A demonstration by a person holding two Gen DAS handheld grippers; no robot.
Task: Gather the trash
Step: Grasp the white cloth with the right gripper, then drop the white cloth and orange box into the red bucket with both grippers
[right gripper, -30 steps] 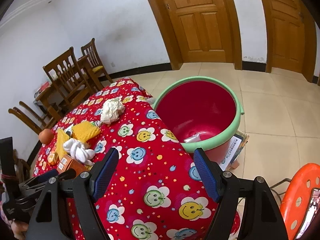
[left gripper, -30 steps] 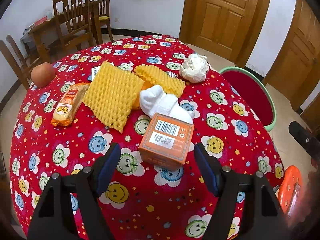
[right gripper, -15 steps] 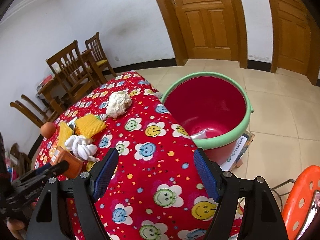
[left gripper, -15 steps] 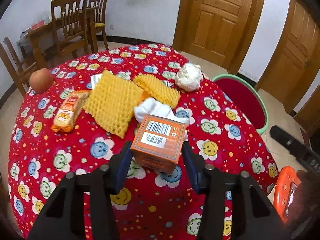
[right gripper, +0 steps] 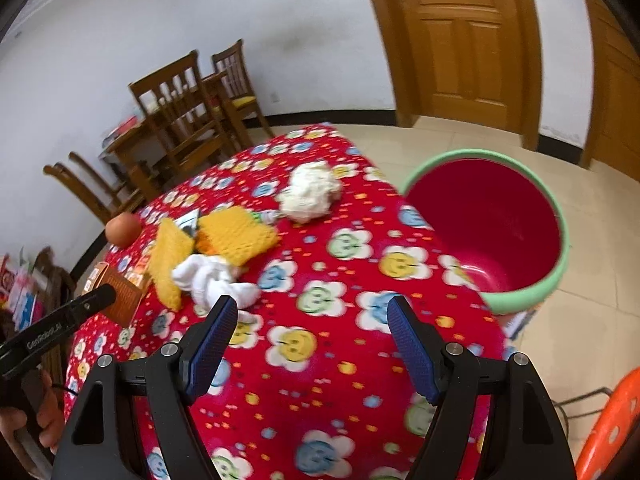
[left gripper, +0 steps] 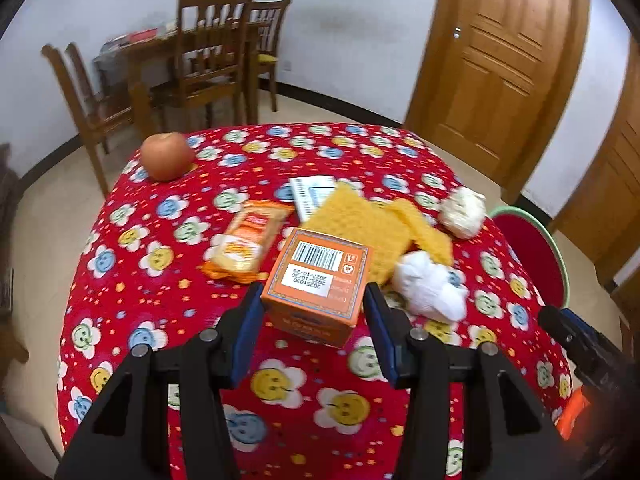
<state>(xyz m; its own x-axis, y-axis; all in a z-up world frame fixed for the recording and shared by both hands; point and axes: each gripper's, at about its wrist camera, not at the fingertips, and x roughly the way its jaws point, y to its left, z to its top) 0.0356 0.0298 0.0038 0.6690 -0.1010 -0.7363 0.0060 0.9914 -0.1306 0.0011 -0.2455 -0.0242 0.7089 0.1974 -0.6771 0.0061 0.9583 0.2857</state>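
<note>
My left gripper (left gripper: 314, 300) is shut on an orange box (left gripper: 320, 284) with a barcode label, holding it tilted just above the red smiley tablecloth (left gripper: 160, 320). In the right wrist view the same box (right gripper: 120, 296) shows at the far left. Behind it lie a white crumpled cloth (left gripper: 428, 288), yellow foam nets (left gripper: 360, 224), a crumpled paper ball (left gripper: 464, 212) and an orange snack packet (left gripper: 244, 248). My right gripper (right gripper: 312, 312) hangs open over the table, its left finger close to the white cloth (right gripper: 212, 280). A red bin with a green rim (right gripper: 472, 155) stands beside the table.
An apple (left gripper: 166, 156) sits at the table's far left corner, and a printed card (left gripper: 312, 192) lies behind the nets. Wooden chairs (left gripper: 212, 52) and a table stand by the wall. An orange stool (right gripper: 612, 428) is at the lower right. Wooden doors fill the back wall.
The left jaws closed on the orange box and lifted it off the cloth, swinging left. The right gripper moved across over the table, so the white cloth now lies by its left finger.
</note>
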